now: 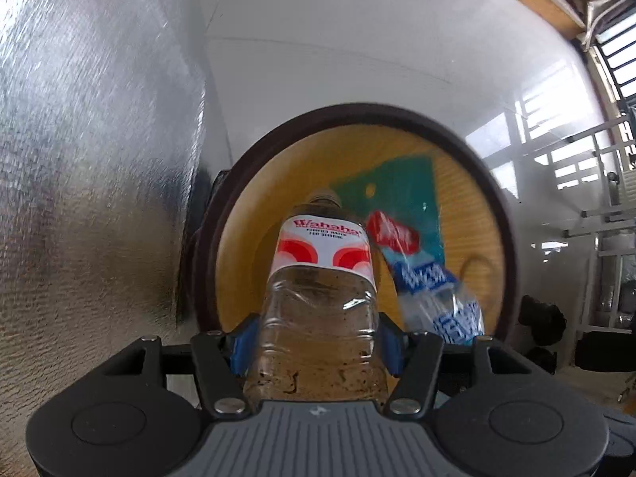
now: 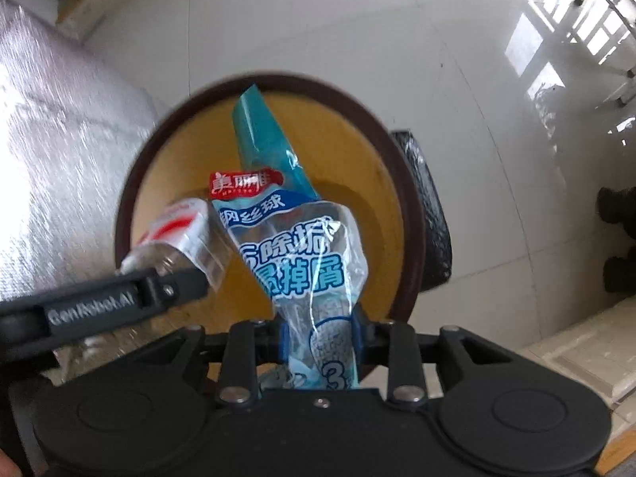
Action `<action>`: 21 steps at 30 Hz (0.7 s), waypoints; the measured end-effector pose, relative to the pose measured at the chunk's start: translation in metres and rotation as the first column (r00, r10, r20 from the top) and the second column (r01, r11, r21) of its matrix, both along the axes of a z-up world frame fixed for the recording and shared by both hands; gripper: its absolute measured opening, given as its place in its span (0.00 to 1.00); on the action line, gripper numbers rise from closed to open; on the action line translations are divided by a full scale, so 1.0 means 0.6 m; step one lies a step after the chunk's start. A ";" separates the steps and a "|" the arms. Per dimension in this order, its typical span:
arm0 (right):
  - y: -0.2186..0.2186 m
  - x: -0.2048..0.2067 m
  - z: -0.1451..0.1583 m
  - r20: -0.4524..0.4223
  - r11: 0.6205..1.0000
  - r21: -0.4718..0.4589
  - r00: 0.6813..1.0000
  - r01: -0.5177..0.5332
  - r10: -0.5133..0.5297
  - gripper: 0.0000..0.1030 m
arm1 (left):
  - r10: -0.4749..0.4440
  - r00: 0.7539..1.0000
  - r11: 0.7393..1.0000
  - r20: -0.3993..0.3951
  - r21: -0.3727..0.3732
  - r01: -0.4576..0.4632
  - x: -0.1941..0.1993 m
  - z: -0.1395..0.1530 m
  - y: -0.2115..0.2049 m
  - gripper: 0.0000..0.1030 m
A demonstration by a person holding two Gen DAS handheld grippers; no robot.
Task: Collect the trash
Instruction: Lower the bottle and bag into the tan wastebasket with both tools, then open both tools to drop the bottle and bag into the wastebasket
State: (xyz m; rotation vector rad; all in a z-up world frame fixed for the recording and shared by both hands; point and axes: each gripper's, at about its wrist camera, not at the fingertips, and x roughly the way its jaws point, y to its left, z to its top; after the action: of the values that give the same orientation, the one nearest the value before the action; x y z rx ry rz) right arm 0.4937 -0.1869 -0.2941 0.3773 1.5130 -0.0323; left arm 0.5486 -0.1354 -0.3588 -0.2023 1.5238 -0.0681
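A round bin (image 1: 357,113) with a dark brown rim and yellow inside stands on the floor below both grippers. My left gripper (image 1: 318,342) is shut on a clear plastic bottle (image 1: 322,298) with a red and white label, its neck pointing down into the bin. My right gripper (image 2: 321,334) is shut on a blue and clear plastic wrapper (image 2: 294,246) with printed characters, which hangs over the bin's rim (image 2: 401,198). In the right wrist view the bottle (image 2: 179,230) and a black finger of the left gripper (image 2: 119,302) show at the left, close beside the wrapper (image 1: 421,278).
A silver, foil-textured surface (image 1: 79,159) rises just left of the bin. White floor tiles (image 1: 357,39) surround it. A black plastic bag (image 2: 429,214) hangs on the bin's right side. Dark shoes (image 2: 620,206) stand at the far right.
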 end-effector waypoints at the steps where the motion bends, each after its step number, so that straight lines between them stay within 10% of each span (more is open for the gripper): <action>1: 0.002 -0.002 -0.002 -0.021 1.000 -0.006 1.000 -0.004 0.003 0.30 | 0.004 1.000 1.000 -0.006 0.000 -0.004 -0.001 0.000 0.003 0.59; 12: 0.005 0.028 0.002 -0.067 0.998 -0.013 0.996 0.059 -0.060 0.36 | 0.021 0.999 1.000 -0.030 -0.020 -0.022 0.023 -0.022 -0.005 0.59; 21: -0.010 0.039 0.010 0.036 0.997 -0.045 0.998 0.062 -0.061 0.64 | 0.067 0.997 0.997 -0.022 -0.031 -0.068 0.050 -0.034 -0.003 0.59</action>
State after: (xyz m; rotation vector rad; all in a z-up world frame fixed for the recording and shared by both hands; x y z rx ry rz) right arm 0.5168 -0.1927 -0.2882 0.3854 1.4639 -0.1088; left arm 0.5788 -0.1370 -0.3794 -0.2800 1.5366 -0.0363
